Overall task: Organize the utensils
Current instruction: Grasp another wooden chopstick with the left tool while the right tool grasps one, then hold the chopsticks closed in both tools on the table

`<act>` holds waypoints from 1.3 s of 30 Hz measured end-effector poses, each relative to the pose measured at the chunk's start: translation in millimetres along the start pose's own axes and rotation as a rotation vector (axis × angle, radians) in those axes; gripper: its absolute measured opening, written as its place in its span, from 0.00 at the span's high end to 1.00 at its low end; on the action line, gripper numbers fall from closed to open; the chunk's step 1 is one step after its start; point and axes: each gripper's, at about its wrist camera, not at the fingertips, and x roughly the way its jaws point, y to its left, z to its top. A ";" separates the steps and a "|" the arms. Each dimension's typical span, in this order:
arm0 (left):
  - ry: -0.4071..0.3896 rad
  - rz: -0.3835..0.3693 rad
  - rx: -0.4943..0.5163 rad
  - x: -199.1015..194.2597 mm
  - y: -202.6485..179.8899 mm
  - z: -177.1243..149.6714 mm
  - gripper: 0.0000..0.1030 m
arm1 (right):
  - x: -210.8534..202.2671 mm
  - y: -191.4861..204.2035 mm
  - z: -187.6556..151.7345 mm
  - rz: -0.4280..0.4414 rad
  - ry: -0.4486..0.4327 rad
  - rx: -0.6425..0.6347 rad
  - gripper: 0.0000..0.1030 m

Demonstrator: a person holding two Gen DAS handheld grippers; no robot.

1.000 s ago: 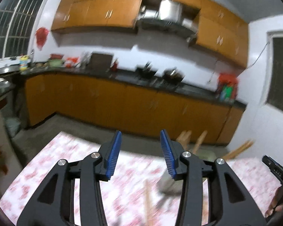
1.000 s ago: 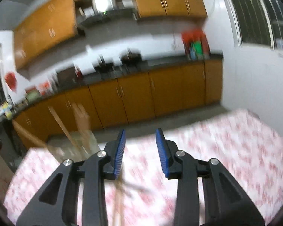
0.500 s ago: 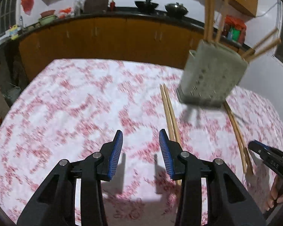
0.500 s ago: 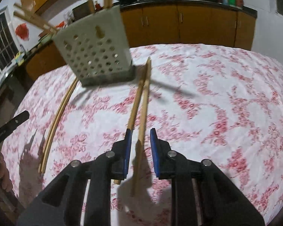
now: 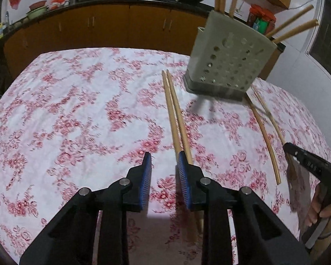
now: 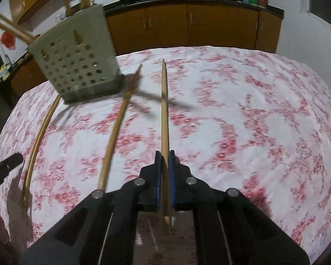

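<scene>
Fingers of the right gripper (image 6: 164, 154) are pinching one chopstick (image 6: 164, 110) near its thick end, its tip pointing toward the table's far edge. Fingers of the left gripper (image 5: 164, 161) are standing apart, holding nothing. Near the far edge, the perforated holder (image 6: 77, 66) is waiting. Such an end-heavy pinch is risking the stick pivoting and missing the holder's opening, or nudging the loose chopstick (image 6: 117, 128) alongside.

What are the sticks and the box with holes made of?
The chopstick in the right gripper looks like bare wood or bamboo: pale tan, matte, with no shine. I can't tell which. The holder looks like molded plastic: smooth grey-green walls with neat punched round holes. The tablecloth looks like soft cloth or vinyl, with a printed red flower pattern.
</scene>
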 end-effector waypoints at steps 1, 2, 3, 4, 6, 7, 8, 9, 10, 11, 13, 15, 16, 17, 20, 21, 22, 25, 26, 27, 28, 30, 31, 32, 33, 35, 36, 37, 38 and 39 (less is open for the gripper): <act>0.003 -0.002 0.005 0.8 -1.4 -0.6 0.75 | -0.3 -2.2 -0.1 -0.002 -0.001 0.004 0.92; 0.008 -0.005 0.011 1.6 -3.3 -1.5 0.75 | -0.5 -4.6 -0.2 -0.002 -0.002 0.008 0.92; 0.011 -0.008 0.016 2.2 -4.8 -2.0 0.75 | -0.3 -5.9 0.1 -0.001 -0.002 0.010 0.92; 0.013 -0.009 0.021 2.9 -6.2 -2.0 0.76 | -0.1 -7.0 0.1 -0.002 -0.003 0.010 0.92; 0.019 -0.006 0.038 4.5 -9.7 -2.8 0.77 | -0.2 -7.0 -0.2 -0.003 -0.005 0.008 0.92; 0.026 0.000 0.049 6.3 -12.0 -3.4 0.78 | -0.1 -7.2 -0.4 -0.004 -0.006 0.007 0.92; 0.031 0.005 0.055 7.8 -12.9 -3.6 0.79 | 0.0 -7.5 -0.3 -0.004 -0.007 0.007 0.92; 0.038 0.011 0.061 9.7 -14.0 -4.3 0.79 | -0.1 -7.3 -0.4 -0.003 -0.007 0.008 0.92; 0.034 0.022 0.072 10.2 -15.8 -4.8 0.79 | -0.1 -7.3 -0.4 -0.002 -0.007 0.008 0.92; 0.035 0.030 0.082 10.9 -17.4 -4.6 0.79 | 0.0 -7.1 -0.4 -0.004 -0.007 0.007 0.92; 0.035 0.047 0.098 13.7 -20.9 -3.7 0.79 | -0.3 -6.2 -0.7 -0.007 -0.007 0.004 0.92; 0.035 0.054 0.103 15.3 -23.0 -2.4 0.79 | -1.0 -5.9 -1.6 0.000 -0.006 0.002 0.90; 0.035 0.057 0.104 15.9 -23.8 -1.8 0.79 | -1.7 -5.0 -2.3 0.009 -0.005 0.002 0.90; 0.034 0.061 0.105 16.4 -24.7 -1.5 0.81 | -2.0 -3.4 -3.2 0.019 -0.005 -0.001 0.89; 0.027 0.084 0.115 18.7 -26.3 -0.6 0.91 | -2.2 4.0 -4.4 0.025 -0.007 -0.026 0.88; 0.027 0.085 0.113 19.8 -24.5 0.7 0.92 | -1.9 6.5 -4.5 0.029 -0.006 -0.034 0.90; 0.027 0.086 0.110 19.3 -22.6 1.3 0.92 | -1.3 8.9 -4.4 0.034 -0.006 -0.040 0.90; 0.023 0.113 0.097 19.9 -12.3 5.5 0.93 | -0.5 13.0 -3.9 0.039 -0.008 -0.052 0.91; 0.022 0.122 0.089 19.8 -7.6 6.9 0.93 | 0.0 14.2 -3.3 0.040 -0.009 -0.053 0.91; 0.020 0.132 0.080 19.9 -1.9 8.7 0.93 | 0.2 13.8 -3.1 0.039 -0.010 -0.054 0.91; 0.018 0.142 0.070 20.3 4.2 10.8 0.93 | 0.6 13.8 -2.7 0.036 -0.011 -0.054 0.92; 0.013 0.161 0.054 20.5 14.5 14.0 0.93 | 1.3 11.1 -1.0 0.012 -0.020 -0.051 0.92; 0.011 0.169 0.048 20.7 18.6 15.4 0.93 | 1.8 8.7 0.1 -0.003 -0.025 -0.044 0.92; 0.010 0.173 0.042 20.9 22.3 16.7 0.93 | 2.5 4.9 1.5 -0.020 -0.029 -0.032 0.92; 0.007 0.178 0.033 21.1 26.8 18.0 0.93 | 3.0 1.3 2.6 -0.029 -0.032 -0.021 0.92; 0.002 0.181 0.024 21.5 30.9 19.0 0.93 | 3.5 -4.5 4.5 -0.043 -0.034 -0.003 0.91; -0.004 0.181 0.021 21.7 32.3 18.8 0.92 | 3.6 -5.9 4.8 -0.045 -0.035 -0.001 0.91; -0.005 0.181 0.022 21.8 32.4 18.5 0.92 | 3.5 -6.2 4.5 -0.046 -0.036 -0.003 0.91; -0.005 0.183 0.022 21.9 32.5 18.4 0.92 | 3.8 -6.5 4.0 -0.049 -0.037 -0.006 0.91; -0.005 0.183 0.023 21.8 32.2 18.4 0.92 | 4.0 -6.2 3.9 -0.051 -0.037 -0.008 0.91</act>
